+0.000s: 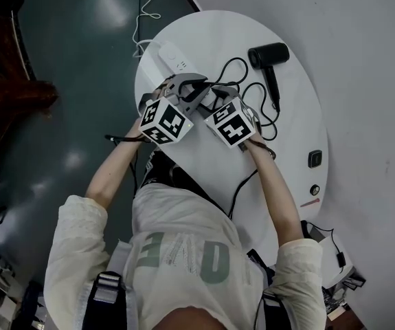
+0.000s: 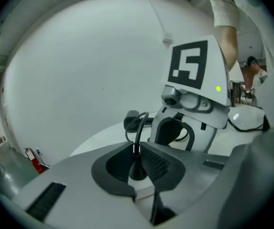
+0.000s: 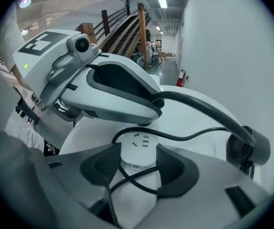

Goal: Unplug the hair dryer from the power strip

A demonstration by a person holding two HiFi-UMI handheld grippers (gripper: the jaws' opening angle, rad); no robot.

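Left gripper (image 2: 137,150): jaws nearly together, clamped on the black rubber plug boot (image 2: 137,169) of the black cord (image 2: 137,130). Cannot tell whether the plug is seated.

Right gripper (image 3: 138,151): jaws wide, pads pressing both sides of the white plastic power strip (image 3: 139,141); an empty socket faces up.

Black hair dryer (image 1: 268,55) lies apart on the round white table (image 1: 204,167).

Gripper cubes (image 1: 164,121) carry black-and-white square markers.

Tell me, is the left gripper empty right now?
No, the left gripper is shut on the black plug, whose cord rises from between its pads.
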